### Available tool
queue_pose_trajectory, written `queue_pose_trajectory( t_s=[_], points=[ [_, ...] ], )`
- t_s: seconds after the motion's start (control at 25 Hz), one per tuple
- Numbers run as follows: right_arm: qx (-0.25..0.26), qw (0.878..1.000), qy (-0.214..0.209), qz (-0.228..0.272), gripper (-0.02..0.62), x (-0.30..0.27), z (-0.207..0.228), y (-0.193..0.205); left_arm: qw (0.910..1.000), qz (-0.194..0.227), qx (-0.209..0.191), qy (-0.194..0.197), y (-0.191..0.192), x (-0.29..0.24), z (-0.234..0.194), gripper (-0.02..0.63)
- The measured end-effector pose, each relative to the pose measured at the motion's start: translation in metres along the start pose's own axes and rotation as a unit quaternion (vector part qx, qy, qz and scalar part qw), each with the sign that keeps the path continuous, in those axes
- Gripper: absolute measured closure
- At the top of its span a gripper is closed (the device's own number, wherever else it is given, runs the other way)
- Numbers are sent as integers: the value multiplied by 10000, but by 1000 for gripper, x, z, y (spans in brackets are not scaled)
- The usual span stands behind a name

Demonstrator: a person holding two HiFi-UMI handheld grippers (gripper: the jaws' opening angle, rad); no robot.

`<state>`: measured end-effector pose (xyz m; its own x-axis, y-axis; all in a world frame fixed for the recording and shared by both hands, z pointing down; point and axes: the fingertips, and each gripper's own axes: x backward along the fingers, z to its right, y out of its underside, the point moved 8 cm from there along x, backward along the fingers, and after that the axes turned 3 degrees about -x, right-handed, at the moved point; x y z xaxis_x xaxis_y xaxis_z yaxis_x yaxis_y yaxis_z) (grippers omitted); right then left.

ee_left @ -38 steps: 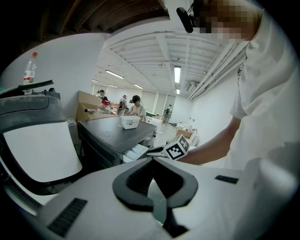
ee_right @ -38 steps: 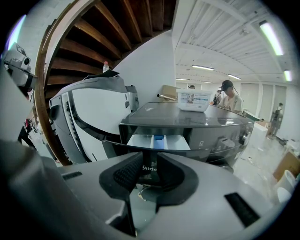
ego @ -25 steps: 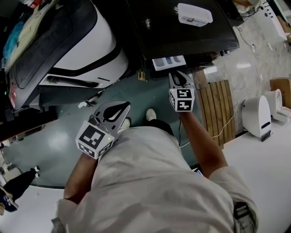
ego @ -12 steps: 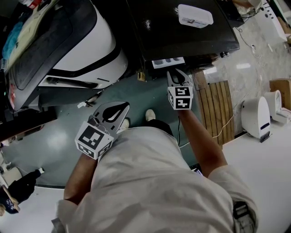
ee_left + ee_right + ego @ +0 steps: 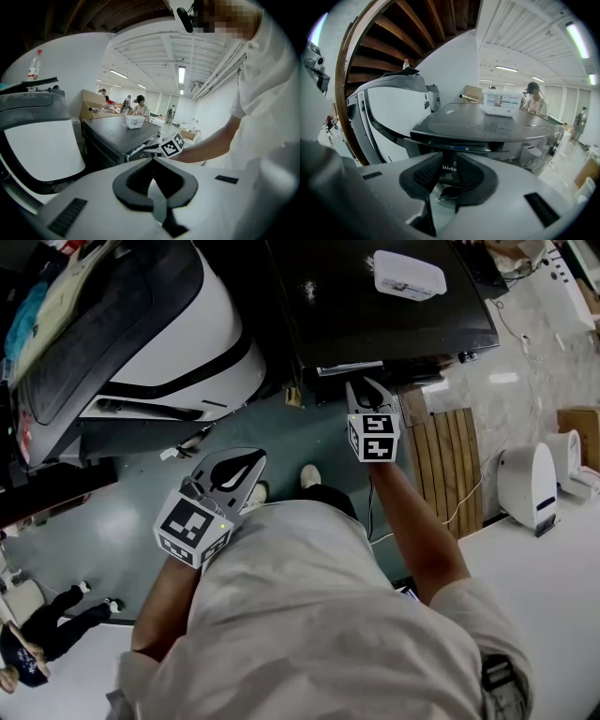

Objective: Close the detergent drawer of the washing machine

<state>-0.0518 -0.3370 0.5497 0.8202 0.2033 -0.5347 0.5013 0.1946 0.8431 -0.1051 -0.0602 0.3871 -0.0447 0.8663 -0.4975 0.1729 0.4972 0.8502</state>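
Observation:
The dark washing machine (image 5: 375, 306) stands ahead of me. Its detergent drawer (image 5: 349, 368) shows only as a thin pale strip along the front edge, almost flush. My right gripper (image 5: 364, 383) has its tips right at that strip, with the jaws a narrow gap apart and nothing held. In the right gripper view the drawer front (image 5: 454, 149) lies just above the right gripper (image 5: 446, 164). My left gripper (image 5: 251, 457) hangs back over the green floor, shut and empty; its tips meet in the left gripper view (image 5: 152, 160).
A white plastic box (image 5: 408, 273) sits on the machine's top. A large white and dark appliance (image 5: 169, 324) stands to the left. A wooden slat platform (image 5: 450, 456) and a white device (image 5: 530, 479) are on the floor at right. Other people stand behind.
The drawer, which stuck out with its compartments showing, has slid in until almost flush. My right gripper moved forward with it. The left gripper stayed put.

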Motion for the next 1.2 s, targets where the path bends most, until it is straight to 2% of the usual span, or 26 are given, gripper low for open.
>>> queue_pose_trajectory(
  t_s=[0.84,1.2],
  points=[
    [75,10000,26,35,508,-16,3,-11,9999,22,98,-67,-1,-3,-10,611],
    [-47,9999,90,48,508,-18,3,-11,9999,7,125,-96,1,-2,-11,611]
  ],
)
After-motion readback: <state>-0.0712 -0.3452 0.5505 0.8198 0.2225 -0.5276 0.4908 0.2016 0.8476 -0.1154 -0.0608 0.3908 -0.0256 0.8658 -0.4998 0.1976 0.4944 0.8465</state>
